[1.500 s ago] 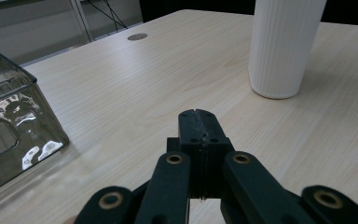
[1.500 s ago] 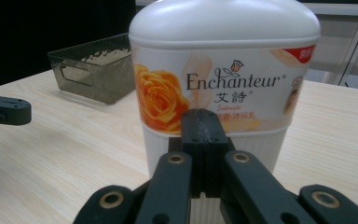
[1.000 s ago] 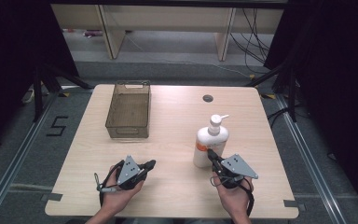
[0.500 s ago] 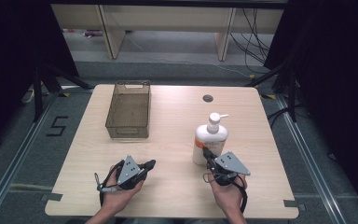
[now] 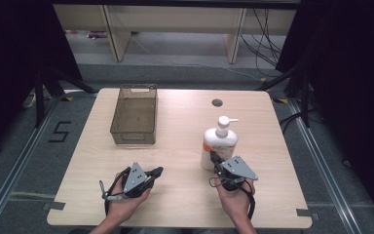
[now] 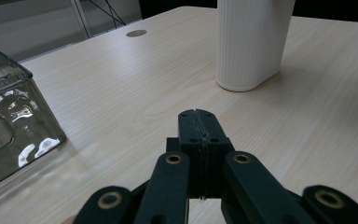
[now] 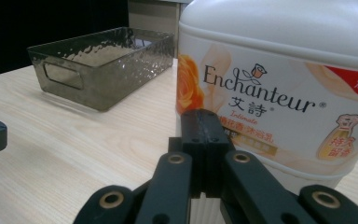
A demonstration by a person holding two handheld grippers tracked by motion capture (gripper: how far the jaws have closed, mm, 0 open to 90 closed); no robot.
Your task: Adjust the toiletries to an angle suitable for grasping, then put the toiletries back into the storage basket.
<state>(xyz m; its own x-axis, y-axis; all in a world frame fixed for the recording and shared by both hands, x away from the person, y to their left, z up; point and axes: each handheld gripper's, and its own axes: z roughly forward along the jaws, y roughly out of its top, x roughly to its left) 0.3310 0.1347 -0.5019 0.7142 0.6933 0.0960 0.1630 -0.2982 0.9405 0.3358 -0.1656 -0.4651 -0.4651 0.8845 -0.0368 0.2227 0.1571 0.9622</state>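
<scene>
Lotion bottle (image 5: 218,145), white with a pump head whose spout points toward the right edge, stands upright on the right half of the wooden table (image 5: 185,122), somewhat nearer the front edge than the back. Its label, seen close in the right gripper view (image 7: 279,93), carries the word "Enchanteur" beside an orange flower and some red printing at the upper right. Largest of all is the table itself, pale wood grain with a small round grommet hole (image 5: 217,103) near the back edge, right of centre. On the left half, toward the back, sits a smoky transparent bin (image 5: 134,115) with a textured wall and a cut-out handle; it is well apart from the bottle and nothing can be seen inside it. The left gripper (image 5: 158,171) lies low near the front edge, left of centre, held in the person's left hand (image 5: 125,204), its jaws pressed together with nothing between them; in the left gripper view (image 6: 199,126) they point across bare wood toward the bottle's ribbed side (image 6: 251,42), with the bin's corner (image 6: 14,121) to one side. The right gripper (image 5: 213,157) is held in the right hand (image 5: 235,201) near the front edge, its jaws likewise closed and empty, their tip just at the bottle's lower front; whether it touches cannot be told.
</scene>
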